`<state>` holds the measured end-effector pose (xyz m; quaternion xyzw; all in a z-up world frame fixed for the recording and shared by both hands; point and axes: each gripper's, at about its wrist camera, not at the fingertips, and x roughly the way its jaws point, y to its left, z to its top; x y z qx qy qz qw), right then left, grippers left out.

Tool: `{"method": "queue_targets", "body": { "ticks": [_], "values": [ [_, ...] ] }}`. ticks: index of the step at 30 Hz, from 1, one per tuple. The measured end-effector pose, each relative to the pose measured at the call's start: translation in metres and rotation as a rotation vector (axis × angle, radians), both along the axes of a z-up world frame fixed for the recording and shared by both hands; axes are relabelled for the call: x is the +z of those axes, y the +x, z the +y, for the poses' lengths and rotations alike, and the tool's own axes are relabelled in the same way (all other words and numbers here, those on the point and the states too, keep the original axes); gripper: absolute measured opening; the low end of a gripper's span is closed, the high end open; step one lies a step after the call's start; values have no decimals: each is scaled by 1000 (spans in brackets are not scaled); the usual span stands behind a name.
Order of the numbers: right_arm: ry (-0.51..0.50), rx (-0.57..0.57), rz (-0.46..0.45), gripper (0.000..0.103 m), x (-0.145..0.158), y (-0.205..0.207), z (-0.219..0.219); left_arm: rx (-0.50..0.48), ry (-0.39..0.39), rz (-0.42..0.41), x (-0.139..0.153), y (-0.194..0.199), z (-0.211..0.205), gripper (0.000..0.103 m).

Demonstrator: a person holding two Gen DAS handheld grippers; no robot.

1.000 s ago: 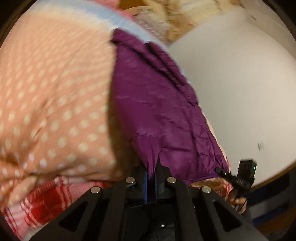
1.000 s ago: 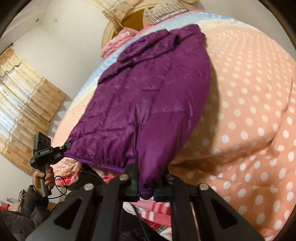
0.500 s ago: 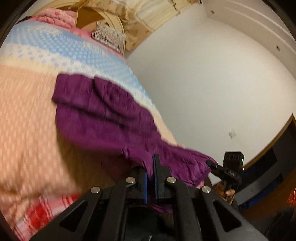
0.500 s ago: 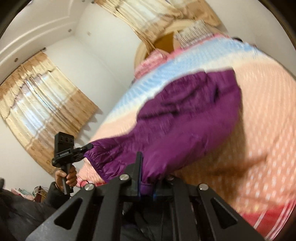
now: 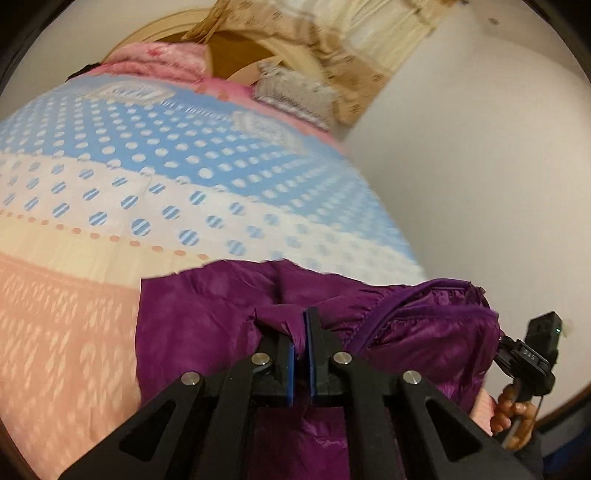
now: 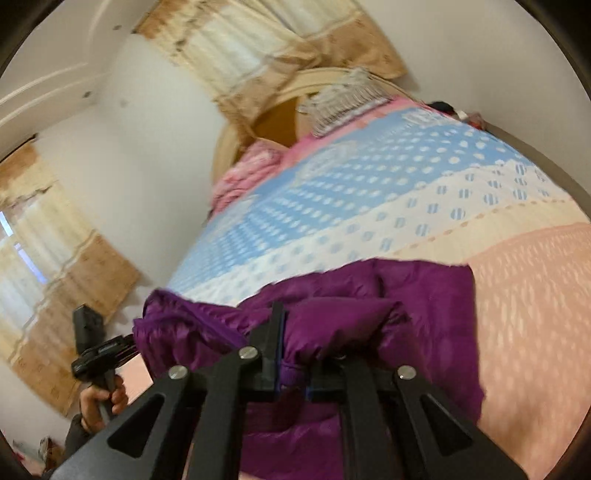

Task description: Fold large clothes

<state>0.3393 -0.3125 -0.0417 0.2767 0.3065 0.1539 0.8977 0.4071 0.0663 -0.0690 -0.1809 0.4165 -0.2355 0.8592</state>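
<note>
The left gripper (image 5: 300, 328) is pinching a fold of the purple jacket (image 5: 207, 325) between its two blue-padded fingers, which are pressed close together with only a thin layer of fabric showing between them. The right gripper (image 6: 295, 332) is likewise clamping a bunched, puffed edge of the purple jacket; the fabric is bulging over and hiding its right-side finger, so only the left-side finger is standing clear in the right wrist view. The jacket is hanging from both grippers as a raised, gathered mass, with its near portion draping down below the gripper bodies and its far edge lying against the bed cover (image 5: 110, 206). The bed cover is showing a peach band nearest the cameras, then a cream strip, a white band with striped dots, and a blue dotted band farther off. In the left wrist view, the right gripper's body and the hand (image 5: 511, 411) gripping its handle are appearing at the right edge, just beside the jacket's shiny quilted side. In the right wrist view, the left gripper's body and its hand (image 6: 99, 400) are appearing at the lower left. A pink quilt (image 6: 243, 173) and a fringed pillow (image 5: 295, 92) are resting at the headboard (image 5: 162, 27). Curtains (image 6: 74, 266) are hanging on the wall beyond.
</note>
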Motion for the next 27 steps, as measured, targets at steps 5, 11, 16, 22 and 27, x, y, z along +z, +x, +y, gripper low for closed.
{"method": "queue_targets", "body": {
  "ticks": [5, 11, 16, 22, 27],
  "values": [
    [-31, -74, 74, 23, -61, 69, -10, 71, 11, 129, -55, 43, 2, 6],
    [60, -103, 147, 58, -118, 89, -28, 40, -174, 247, -83, 72, 26, 10],
    [79, -79, 155, 65, -112, 87, -33, 27, -210, 198, -49, 73, 47, 10],
    [-45, -120, 80, 67, -73, 58, -29, 48, -139, 171, -28, 66, 52, 13],
    [-208, -87, 24, 66, -45, 36, 7, -40, 70, 169, -44, 53, 11, 35]
  ]
}}
